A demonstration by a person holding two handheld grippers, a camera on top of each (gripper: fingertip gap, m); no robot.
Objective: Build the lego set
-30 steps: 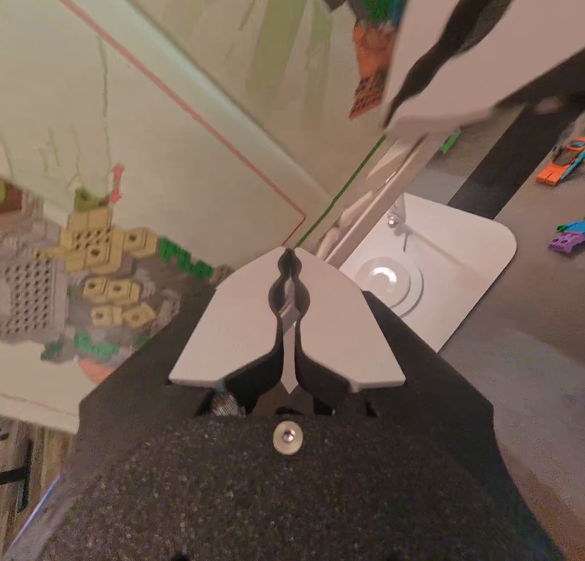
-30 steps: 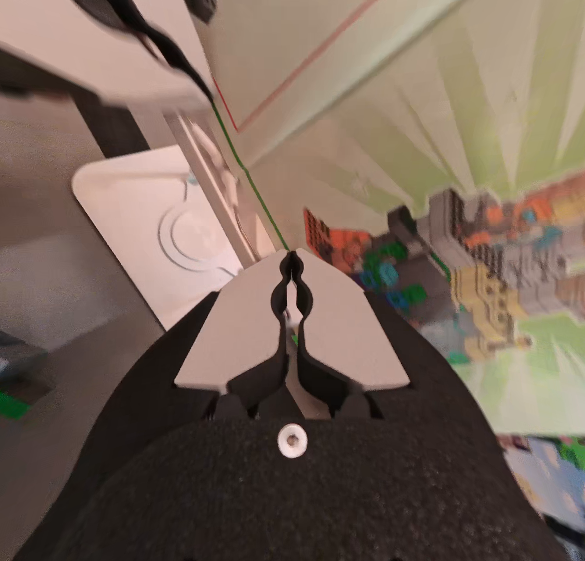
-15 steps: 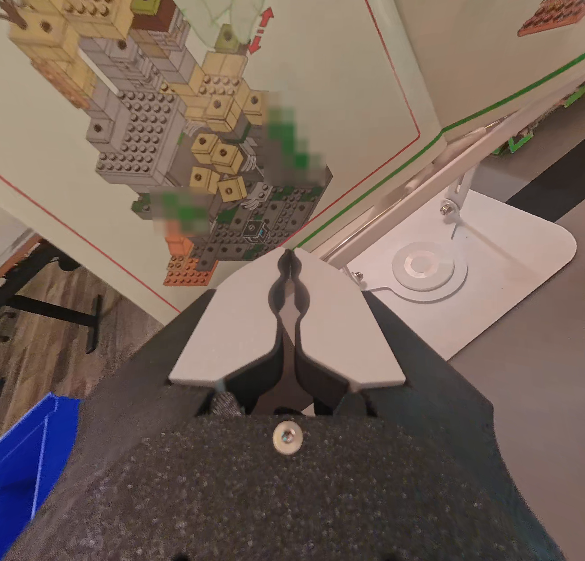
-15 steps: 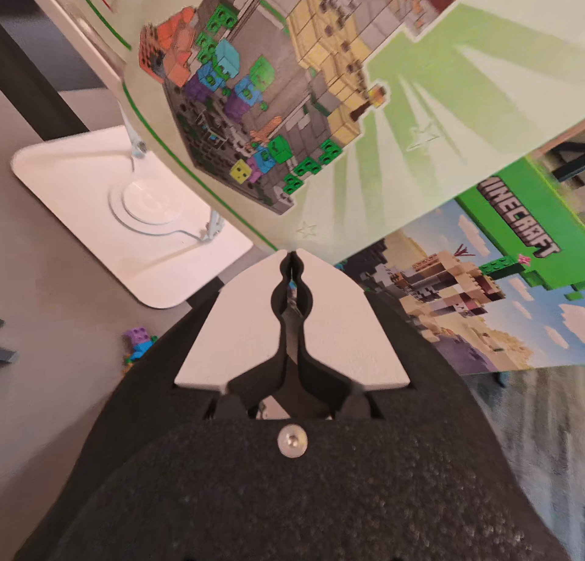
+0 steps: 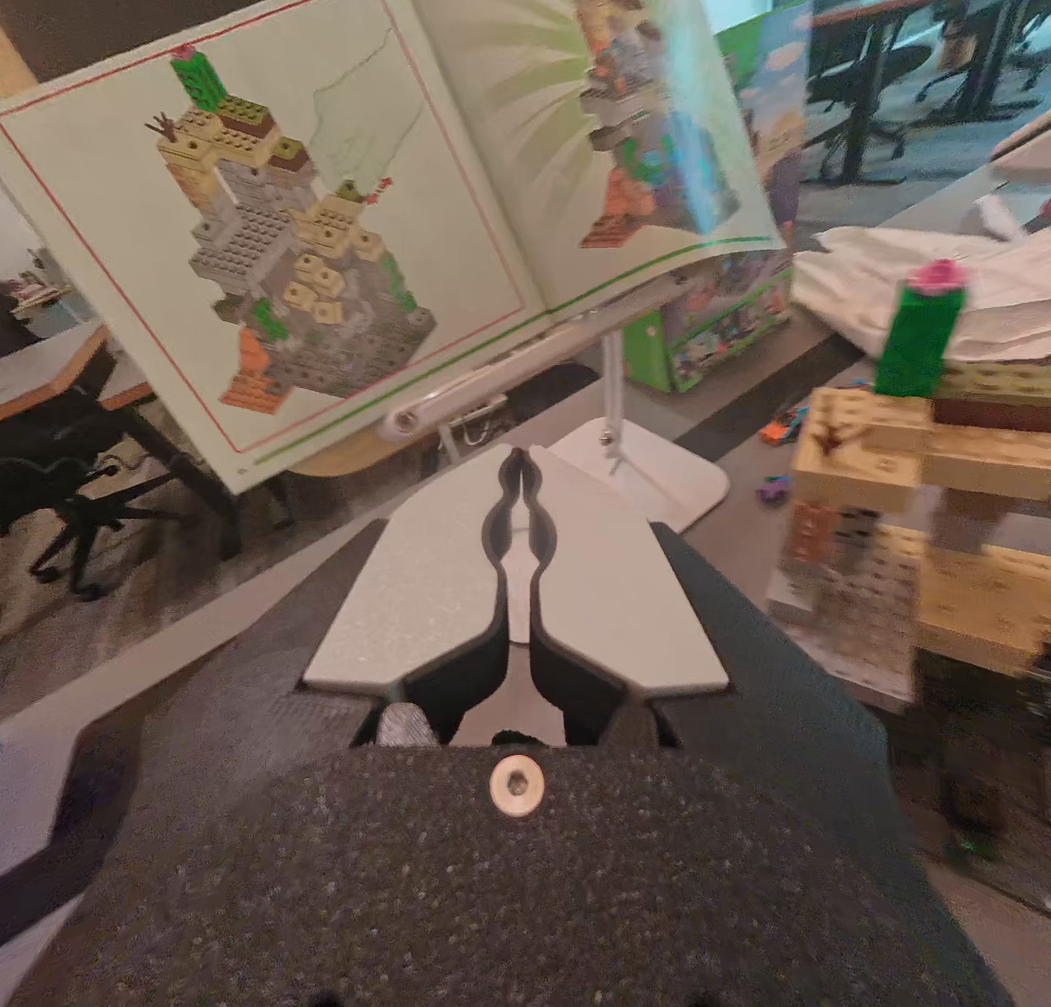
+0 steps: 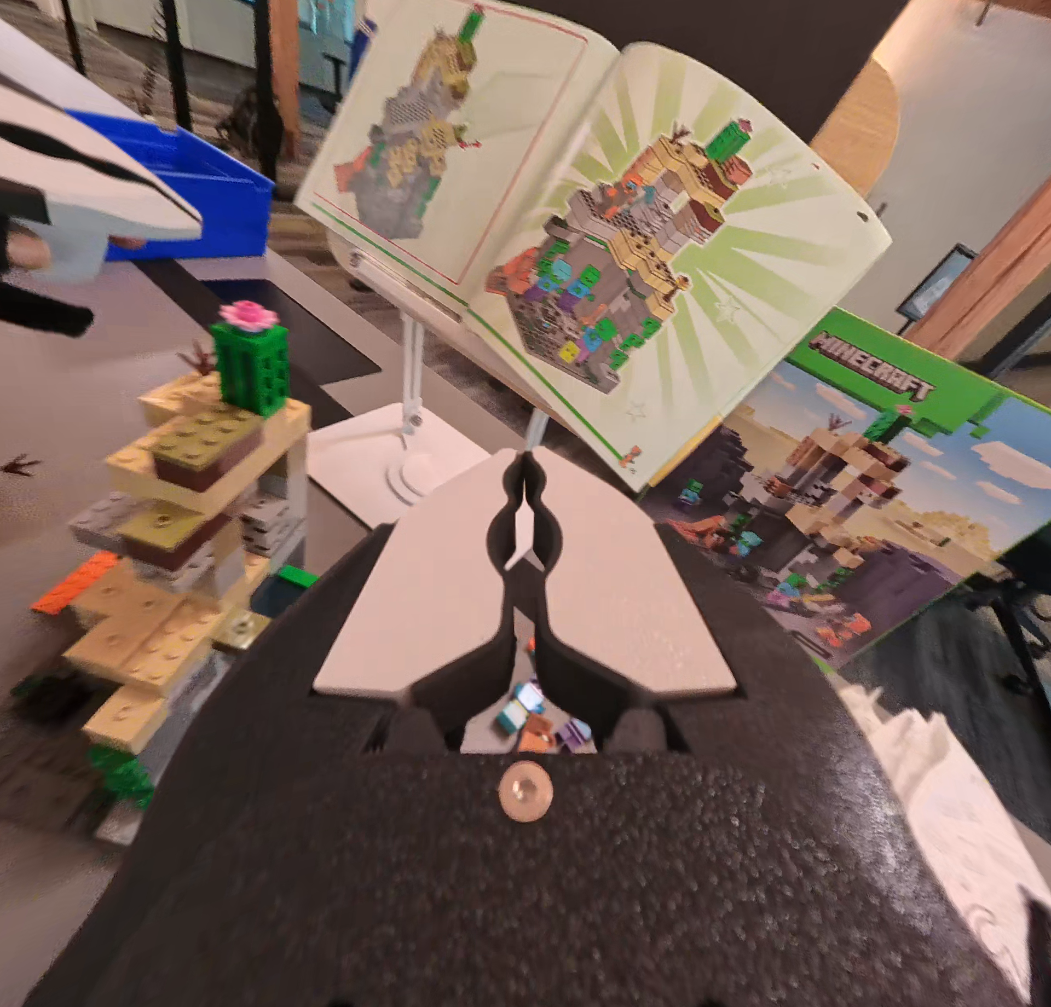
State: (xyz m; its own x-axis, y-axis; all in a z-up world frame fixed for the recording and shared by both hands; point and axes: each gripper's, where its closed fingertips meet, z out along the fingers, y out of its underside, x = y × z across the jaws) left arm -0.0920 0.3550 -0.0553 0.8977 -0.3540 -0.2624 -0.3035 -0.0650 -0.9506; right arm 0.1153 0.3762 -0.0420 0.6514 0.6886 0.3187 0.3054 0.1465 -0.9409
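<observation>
A: Tan and grey bricks make up the lego model [image 6: 187,525], standing on the counter [image 6: 85,365] left of the right gripper [image 6: 524,459], a green cactus [image 6: 250,363] on top.

B: And the instruction booklet [image 6: 569,212]?

A: Propped open on a white stand [image 6: 398,451], probably so both pages face the builder. Behind it leans the set's box [image 6: 853,496], with a printed title I won't repeat.

B: The grippers?

A: The left gripper [image 5: 522,459] and the right are both clenched on nothing, pointing toward the booklet.
</observation>
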